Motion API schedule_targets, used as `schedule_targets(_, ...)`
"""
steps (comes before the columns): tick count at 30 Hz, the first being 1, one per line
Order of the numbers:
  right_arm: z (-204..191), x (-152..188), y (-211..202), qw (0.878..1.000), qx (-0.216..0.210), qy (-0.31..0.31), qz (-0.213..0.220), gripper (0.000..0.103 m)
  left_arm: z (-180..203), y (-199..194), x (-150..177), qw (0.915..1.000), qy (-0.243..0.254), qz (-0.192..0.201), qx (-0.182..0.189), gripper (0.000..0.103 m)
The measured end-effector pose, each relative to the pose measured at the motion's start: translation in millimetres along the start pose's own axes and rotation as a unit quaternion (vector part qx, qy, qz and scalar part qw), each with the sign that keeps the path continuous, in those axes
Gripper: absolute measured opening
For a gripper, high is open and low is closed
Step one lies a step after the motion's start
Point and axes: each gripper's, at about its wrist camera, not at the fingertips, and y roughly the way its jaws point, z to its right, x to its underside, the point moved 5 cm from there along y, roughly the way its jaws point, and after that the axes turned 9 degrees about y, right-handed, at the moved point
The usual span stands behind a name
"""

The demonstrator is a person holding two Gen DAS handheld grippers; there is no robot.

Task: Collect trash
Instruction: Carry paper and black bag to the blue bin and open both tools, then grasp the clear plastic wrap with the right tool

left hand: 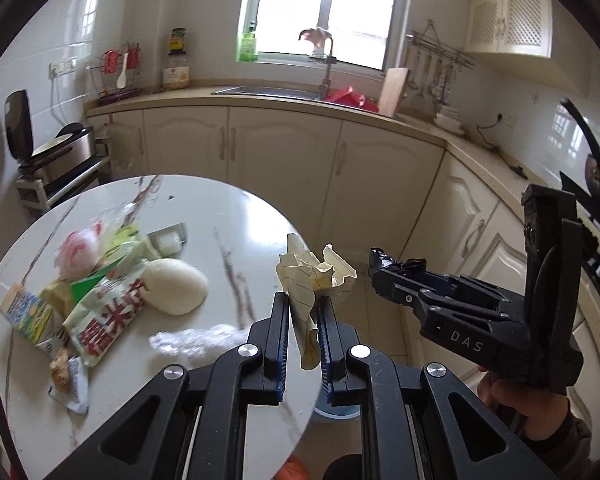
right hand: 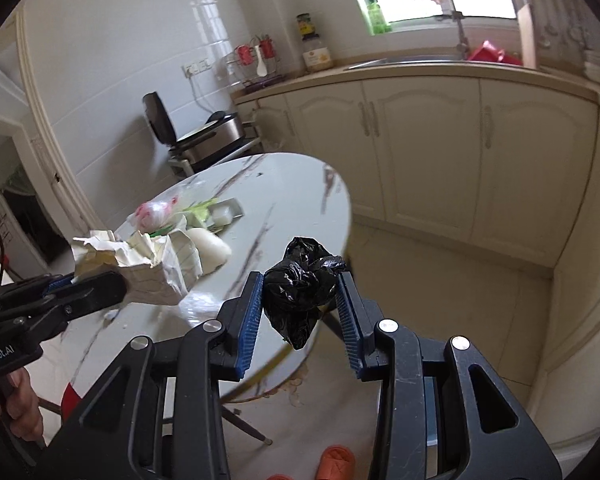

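L gripper [left hand: 303, 308]: jaws nearly closed, clamped on crumpled lined paper [left hand: 314, 276]. Paper is pinched by a thin lower flap; bulk of the wad sits above the fingertips, off the table edge. Judged v. light, soft, springy. Grip on a flap only, so tearing or slipping out is possible if swung; a bite on the dense core would be safer.

R gripper [right hand: 300, 304]: jaws part-open, closed on a balled black plastic bag [right hand: 302, 280], held in the air past the table rim. Bag is squeezed between both blue pads, tail hanging below. Judged light, compressible, slick film; held mid-ball, so grip looks OK, though it may creep out under low squeeze.

Further out, on round marble-look table [left hand: 228, 216]: remaining trash pile, i.e. green/white snack wrapper [left hand: 108, 316], small carton [left hand: 30, 312], pink-white wrapper [left hand: 76, 248], white rounded lump [left hand: 176, 286] (bun or foam, can't tell). Wrappers judged flat, thin, slippery; best taken at a raised edge or crease, not flat-on. Carton stiffer, to be gripped across narrow faces.

No bin clearly seen; a blue-rimmed thing is partly visible below the table edge, ID uncertain.
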Motion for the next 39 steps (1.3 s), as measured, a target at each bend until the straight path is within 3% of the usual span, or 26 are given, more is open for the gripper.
schedule_targets(4, 64.5, 3.3, -12.4, 0.998, 0.048, 0.044, 0.008, 0.035, 52.4, 46.9, -22.1, 0.9982, 0.042, -0.023, 0.036, 0.010)
schedule_targets(8, 120.7, 19.4, -7.9, 0.993, 0.087, 0.080, -0.010, 0.035, 95.2, 110.4, -23.0, 0.9928, 0.068, -0.066, 0.073, 0.010)
schedule_targets(13, 173.5, 42.9, 13.4, 0.986, 0.113, 0.115, -0.046, 0.035, 116.8, 195.8, -9.8, 0.9832, 0.089, -0.132, 0.088, 0.010)
schedule_targets(17, 203.1, 59.0, 35.0, 0.981, 0.118, 0.136, -0.071, 0.035, 124.6, 254.6, -4.4, 0.9778, 0.093, -0.162, 0.096, 0.015)
schedule_targets(19, 212.8, 64.5, 45.3, 0.980, 0.117, 0.142, -0.078, 0.035, 125.3, 273.9, -3.2, 0.9768, 0.094, -0.169, 0.091, 0.022)
schedule_targets(21, 220.9, 68.4, 55.6, 0.978, 0.116, 0.148, -0.087, 0.035, 121.2, 290.2, -2.9, 0.9770, 0.090, -0.177, 0.078, 0.052)
schedule_targets(22, 224.3, 71.4, 60.0, 0.978, 0.116, 0.149, -0.089, 0.035, 121.0, 293.1, -3.9, 0.9780, 0.089, -0.175, 0.071, 0.056)
schedule_targets(26, 233.2, 80.0, 78.9, 0.977, 0.108, 0.156, -0.097, 0.036, 119.2, 294.2, -8.0, 0.9815, 0.084, -0.167, 0.042, 0.058)
schedule_targets(30, 234.4, 87.2, 86.0, 0.976, 0.106, 0.165, -0.095, 0.046, 121.3, 281.7, -16.6, 0.9832, 0.100, -0.151, 0.020, 0.060)
schedule_targets(31, 233.8, 89.4, 86.1, 0.975, 0.115, 0.162, -0.096, 0.053, 123.3, 275.8, -19.6, 0.9840, 0.101, -0.146, 0.017, 0.061)
schedule_targets(33, 226.7, 89.4, 81.0, 0.977, 0.121, 0.151, -0.093, 0.065, 133.0, 258.7, -25.4, 0.9855, 0.103, -0.133, 0.018, 0.063)
schedule_targets(37, 210.5, 81.2, 60.6, 0.979, 0.116, 0.143, -0.082, 0.069, 142.4, 213.2, -32.0, 0.9890, 0.109, -0.099, 0.007, 0.067)
schedule_targets(39, 194.8, 73.2, 42.1, 0.982, 0.112, 0.135, -0.067, 0.074, 137.2, 181.3, -30.1, 0.9911, 0.109, -0.077, 0.000, 0.074)
